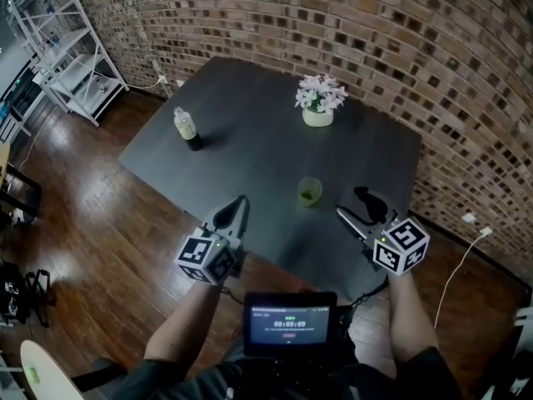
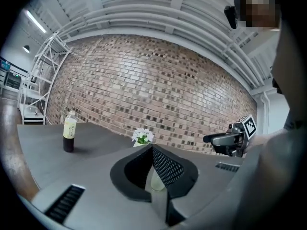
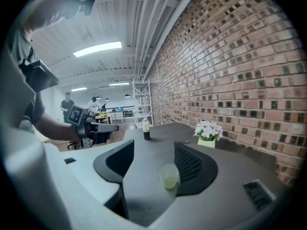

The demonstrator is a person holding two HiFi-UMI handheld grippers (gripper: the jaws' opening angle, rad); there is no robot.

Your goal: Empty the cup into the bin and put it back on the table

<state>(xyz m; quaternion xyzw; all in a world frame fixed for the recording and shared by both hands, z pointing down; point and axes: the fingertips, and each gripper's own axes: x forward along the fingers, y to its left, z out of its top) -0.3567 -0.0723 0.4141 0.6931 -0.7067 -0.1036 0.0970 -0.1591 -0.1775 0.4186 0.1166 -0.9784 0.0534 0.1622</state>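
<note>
Cup [image 1: 309, 192] stands on table [image 1: 250, 144], just ahead of right gripper [image 1: 356, 207] w/ jaws apart, nothing held, left gripper [image 1: 236, 213] closed & empty; prob. light, thin, squashy plastic, so pinch mid-wall gently.

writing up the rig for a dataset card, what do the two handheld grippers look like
Both match: the left gripper and right gripper have black wedge-shaped jaws with mesh-textured pads on grey bodies, and each carries a white cube with black square markers. Forearms are bare.
</note>
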